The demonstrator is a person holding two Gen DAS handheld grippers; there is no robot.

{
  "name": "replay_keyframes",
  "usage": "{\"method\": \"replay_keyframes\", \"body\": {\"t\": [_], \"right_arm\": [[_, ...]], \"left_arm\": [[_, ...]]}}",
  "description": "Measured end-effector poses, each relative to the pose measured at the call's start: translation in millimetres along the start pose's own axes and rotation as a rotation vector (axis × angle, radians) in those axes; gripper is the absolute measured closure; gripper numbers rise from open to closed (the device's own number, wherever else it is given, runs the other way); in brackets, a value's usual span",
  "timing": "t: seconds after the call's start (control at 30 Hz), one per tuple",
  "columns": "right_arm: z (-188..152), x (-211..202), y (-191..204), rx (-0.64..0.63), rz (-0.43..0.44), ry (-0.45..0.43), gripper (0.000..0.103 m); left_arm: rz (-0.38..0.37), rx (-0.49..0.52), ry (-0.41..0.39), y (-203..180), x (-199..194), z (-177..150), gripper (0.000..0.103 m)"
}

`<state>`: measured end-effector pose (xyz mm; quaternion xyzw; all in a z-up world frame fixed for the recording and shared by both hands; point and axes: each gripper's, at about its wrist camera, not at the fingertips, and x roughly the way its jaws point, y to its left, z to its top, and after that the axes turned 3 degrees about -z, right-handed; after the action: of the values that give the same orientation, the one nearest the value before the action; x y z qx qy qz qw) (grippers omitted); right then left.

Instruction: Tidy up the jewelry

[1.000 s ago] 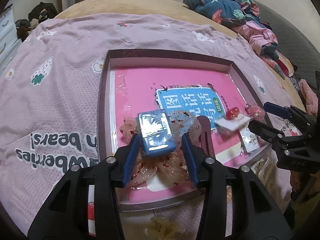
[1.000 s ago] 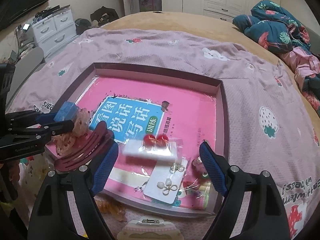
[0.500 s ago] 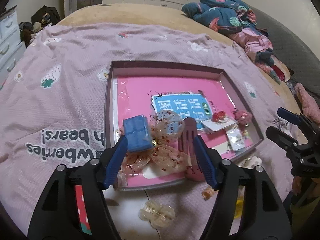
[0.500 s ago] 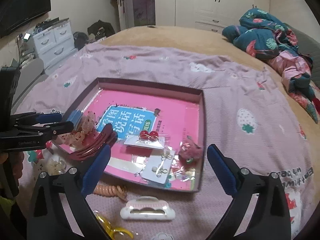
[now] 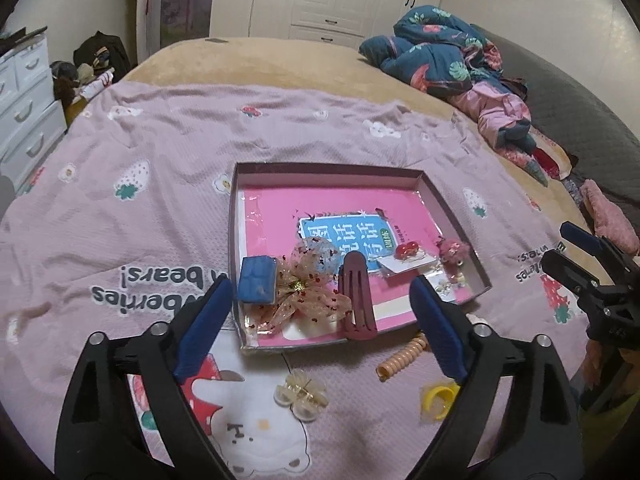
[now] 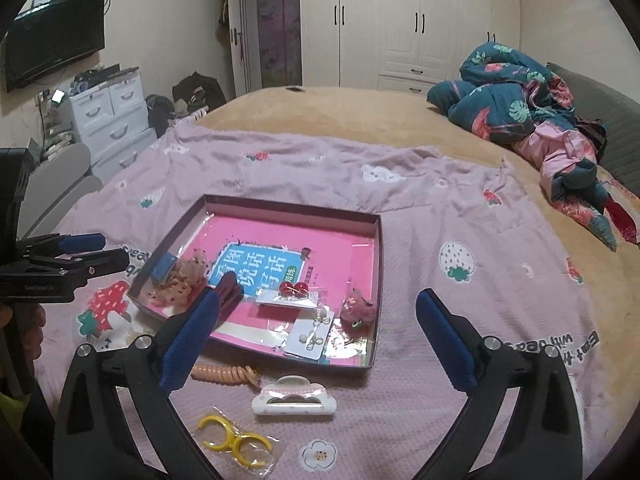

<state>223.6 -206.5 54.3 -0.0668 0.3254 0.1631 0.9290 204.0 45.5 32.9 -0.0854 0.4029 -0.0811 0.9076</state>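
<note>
While both tongs, left (image 5: 320, 320) and right (image 6: 318, 334), hang wide and empty, having just opened, I judge the white cloud-shaped hair claw (image 6: 294, 397) next: lengthwise crosswise below my right tongs, off the pink tray's (image 6: 378, 280) near edge.

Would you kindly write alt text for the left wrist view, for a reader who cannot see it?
The open left claw hangs empty over a shallow tray on a pink bedspread, its jaws having just been opening. Inside the tray lie a blue box, a sheer bow and a maroon hair clip; a coiled hair tie lies outside.
</note>
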Motion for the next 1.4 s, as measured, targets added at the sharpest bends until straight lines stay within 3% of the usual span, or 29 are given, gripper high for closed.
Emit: {"method": "replay_keyframes", "body": {"t": [0.1,0.57,1.4], "right_arm": [[0.9,-12.9,-0.7,0.001,0.000,-0.022,0.005],[-14.0,-62.9,6.2,-0.021,0.010,-0.080,0.004],[-89.6,-68.9,25.2,-0.056,0.036,0.037,0.004]], "left_arm": [[0.005,-0.003,-0.015,-1.2,-9.6,-1.8,0.013],[0.004,-0.009,-0.060,-6.4,-51.1,-23.9,0.010],[0.019,0.013,0.035,-11.0,-50.0,-93.2,0.010]]}}
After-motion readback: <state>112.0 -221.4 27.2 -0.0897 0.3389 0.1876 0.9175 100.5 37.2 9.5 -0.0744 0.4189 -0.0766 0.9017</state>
